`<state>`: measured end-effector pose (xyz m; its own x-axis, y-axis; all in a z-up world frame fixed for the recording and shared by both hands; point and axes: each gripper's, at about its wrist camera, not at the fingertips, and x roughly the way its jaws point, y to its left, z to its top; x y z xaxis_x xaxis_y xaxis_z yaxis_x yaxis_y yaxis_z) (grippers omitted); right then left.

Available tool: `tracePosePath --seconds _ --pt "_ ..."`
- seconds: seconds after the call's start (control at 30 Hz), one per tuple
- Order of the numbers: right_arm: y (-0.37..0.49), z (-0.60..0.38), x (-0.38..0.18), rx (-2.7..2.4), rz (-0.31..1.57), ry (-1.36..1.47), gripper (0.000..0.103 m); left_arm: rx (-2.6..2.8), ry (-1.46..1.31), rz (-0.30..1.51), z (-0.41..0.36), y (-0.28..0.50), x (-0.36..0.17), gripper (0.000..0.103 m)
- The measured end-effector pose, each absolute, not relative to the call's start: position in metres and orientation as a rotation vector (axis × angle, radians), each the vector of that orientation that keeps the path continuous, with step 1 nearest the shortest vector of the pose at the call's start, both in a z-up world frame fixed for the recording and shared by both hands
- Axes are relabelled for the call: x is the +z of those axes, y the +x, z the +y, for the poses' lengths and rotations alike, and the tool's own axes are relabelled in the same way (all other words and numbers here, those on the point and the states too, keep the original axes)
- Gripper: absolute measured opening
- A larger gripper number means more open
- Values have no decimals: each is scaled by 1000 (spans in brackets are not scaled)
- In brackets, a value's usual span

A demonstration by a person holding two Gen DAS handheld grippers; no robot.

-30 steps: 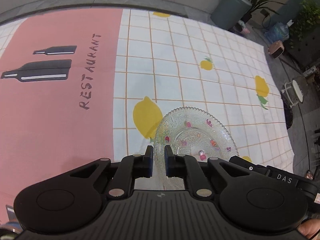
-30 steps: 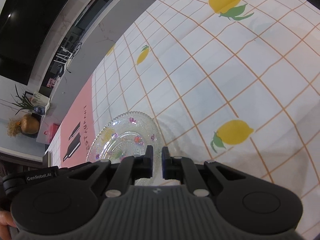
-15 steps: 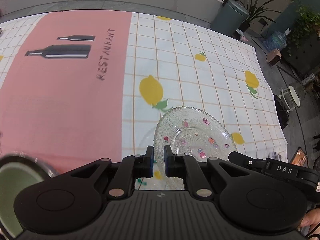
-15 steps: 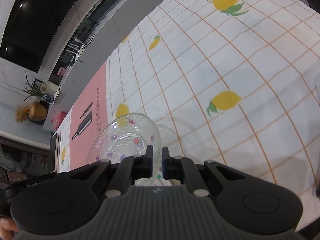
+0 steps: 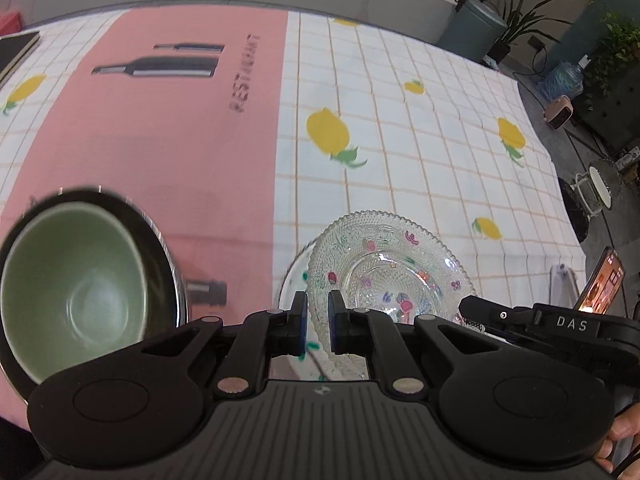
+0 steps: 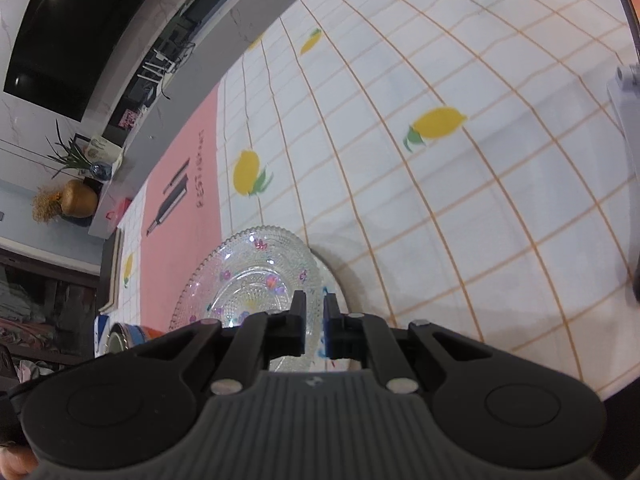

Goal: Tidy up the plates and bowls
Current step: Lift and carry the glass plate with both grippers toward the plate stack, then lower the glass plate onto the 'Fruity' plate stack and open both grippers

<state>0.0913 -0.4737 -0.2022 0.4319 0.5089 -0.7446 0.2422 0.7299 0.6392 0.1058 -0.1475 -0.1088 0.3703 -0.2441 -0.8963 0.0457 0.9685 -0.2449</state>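
Left wrist view: the left gripper (image 5: 317, 322) is pinching the near rim of the glass plate (image 5: 390, 268), with the rim running right between the two pads, so the plate sits out ahead and a bit right of the fingers, held above the tablecloth (image 5: 420, 120). There looks to be a second plate (image 5: 294, 280) right under it, just peeking out on the left. Off to the left is a green bowl (image 5: 76, 292) nested in a dark one, so some stacking looks done already, and this plate isn't set down yet. Right wrist view: the right gripper (image 6: 314, 326) is clamped on the opposite rim of the same plate (image 6: 250, 276), which spreads out ahead and to the left of its fingers. So both grippers carry one plate; placing it is what's left, as far as can be judged.
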Motion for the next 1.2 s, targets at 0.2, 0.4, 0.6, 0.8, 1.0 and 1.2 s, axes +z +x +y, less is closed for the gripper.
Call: tracePosePath --seconds 0.2,0.4,0.6,0.8,1.0,1.2 --pt "90 -467 -203 190 1154 741 6 -172 -166 1166 -147 98 -115 11" --pt "91 -457 -202 181 1155 676 6 -151 -132 1166 -148 95 -123 11" --pt "92 -452 -198 157 1143 623 6 -141 -110 1170 -152 91 -133 11" --pt "93 -443 -196 155 1141 545 7 -134 -92 1166 -153 92 -137 11" --pt "90 -440 -194 149 1123 502 14 -142 -95 1167 -153 90 -139 11" --pt "83 -439 -192 135 1109 500 24 -157 -77 1157 -156 82 -135 18"
